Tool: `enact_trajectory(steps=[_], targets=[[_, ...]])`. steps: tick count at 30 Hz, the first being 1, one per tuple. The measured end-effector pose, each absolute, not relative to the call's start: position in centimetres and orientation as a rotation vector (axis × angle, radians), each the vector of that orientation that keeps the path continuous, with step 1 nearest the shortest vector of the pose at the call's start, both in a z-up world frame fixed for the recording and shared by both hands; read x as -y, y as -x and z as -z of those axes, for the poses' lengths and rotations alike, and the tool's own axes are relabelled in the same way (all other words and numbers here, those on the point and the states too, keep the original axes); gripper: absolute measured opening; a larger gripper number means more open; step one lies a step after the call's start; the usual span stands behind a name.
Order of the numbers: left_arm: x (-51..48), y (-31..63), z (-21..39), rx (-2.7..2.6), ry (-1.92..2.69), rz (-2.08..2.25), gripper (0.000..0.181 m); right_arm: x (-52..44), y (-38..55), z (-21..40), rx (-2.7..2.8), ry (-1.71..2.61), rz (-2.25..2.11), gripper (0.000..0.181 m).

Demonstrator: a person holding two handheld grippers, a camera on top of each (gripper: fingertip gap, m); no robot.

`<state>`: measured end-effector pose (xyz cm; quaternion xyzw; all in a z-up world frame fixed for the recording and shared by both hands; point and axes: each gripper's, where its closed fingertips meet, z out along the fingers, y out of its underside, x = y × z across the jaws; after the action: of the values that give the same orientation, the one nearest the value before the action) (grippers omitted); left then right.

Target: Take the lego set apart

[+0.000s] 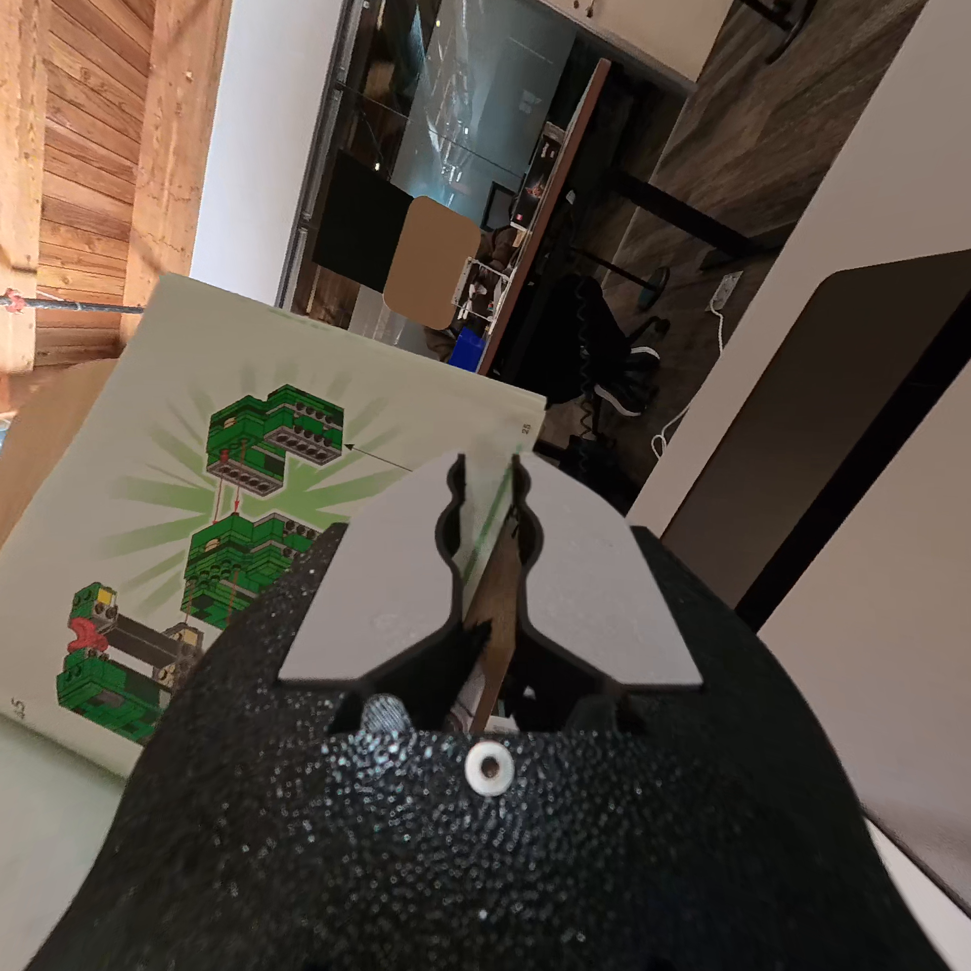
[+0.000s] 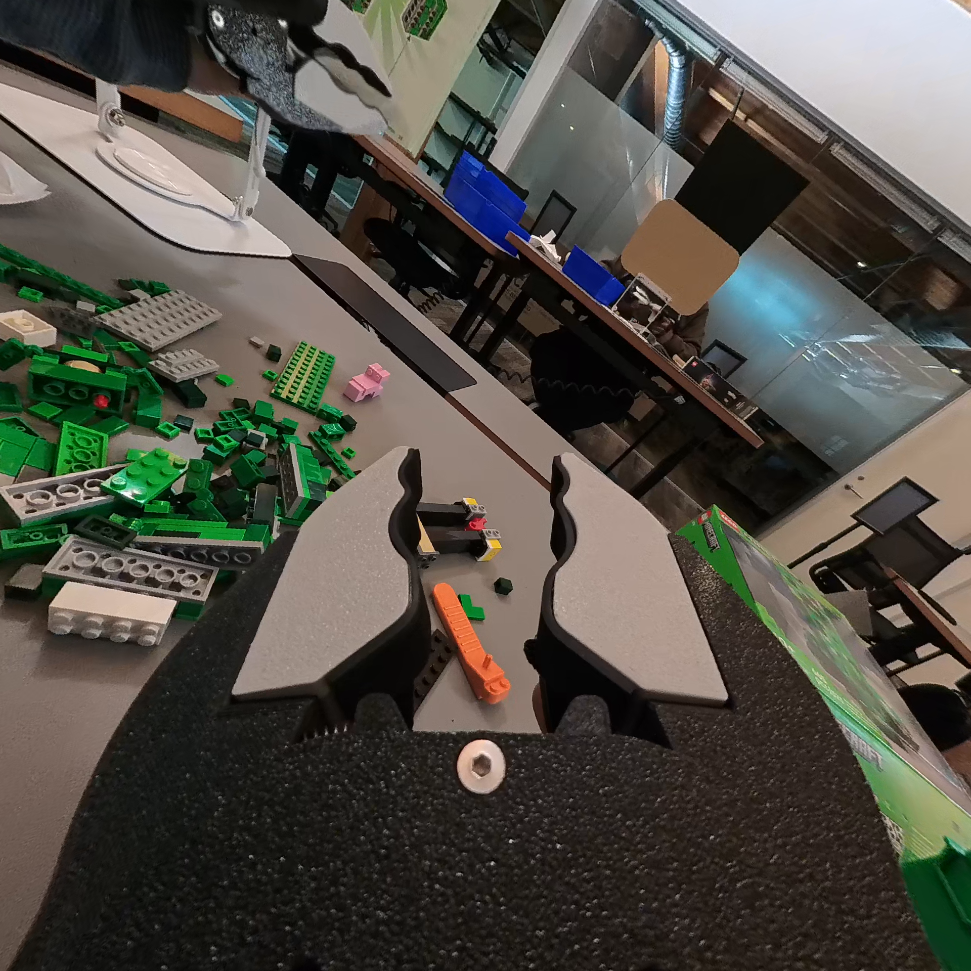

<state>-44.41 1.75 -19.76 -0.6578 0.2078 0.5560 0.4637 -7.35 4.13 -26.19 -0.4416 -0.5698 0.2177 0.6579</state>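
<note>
While the left gripper (image 1: 488, 462) is held up off the grey tabletop (image 2: 326, 294), its grey fingers (image 1: 399, 567) stand nearly together, pinching the edge of a pale green printed instruction booklet (image 1: 220, 420) whose open page spreads to the left of the jaws; the same gripper shows at the top left of the right wrist view, booklet still between its tips. Down on the table, at the left of the right wrist view, lies a loose heap of green, grey and white lego bricks and plates (image 2: 157, 473) (the set already largely in pieces), with a small pink brick pig (image 2: 368, 382) standing apart just beyond it. The right gripper (image 2: 486, 462) hovers over the table with its jaws spread wide and nothing between them. Seen through that gap, a small black beam assembly with yellow and red ends (image 2: 460, 530) rests on the table just ahead of the fingertips, and nearer the gripper body lies an orange plastic brick separator (image 2: 467, 641), beside a small green piece (image 2: 472, 607). At the far right a green cardboard lego box (image 2: 819, 651) rests along the table edge.
</note>
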Motion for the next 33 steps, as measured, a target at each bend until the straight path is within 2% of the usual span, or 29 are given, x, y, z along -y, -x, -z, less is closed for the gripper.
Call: enact_trajectory(steps=[1,8,14,18,33], targets=[[-1.76,44.48,19.93,-0.521,1.625,-1.374,0.020,-4.12,7.36,26.18,1.291,1.000,-0.493,0.046],[-1.71,44.73,20.25,-0.528,1.663,-1.379,0.017,-4.10,7.39,26.21,1.293,0.998,-0.490,0.046],[-1.51,44.96,19.95,-0.521,1.637,-1.430,0.002,-4.09,7.39,26.19,1.293,0.998,-0.490,0.047],[-1.69,44.77,20.34,-0.552,1.648,-1.414,0.021,-4.06,7.39,26.18,1.294,0.996,-0.489,0.046],[-1.84,45.02,20.36,-0.556,1.672,-1.420,0.021,-4.05,7.38,26.09,1.291,0.995,-0.491,0.046]])
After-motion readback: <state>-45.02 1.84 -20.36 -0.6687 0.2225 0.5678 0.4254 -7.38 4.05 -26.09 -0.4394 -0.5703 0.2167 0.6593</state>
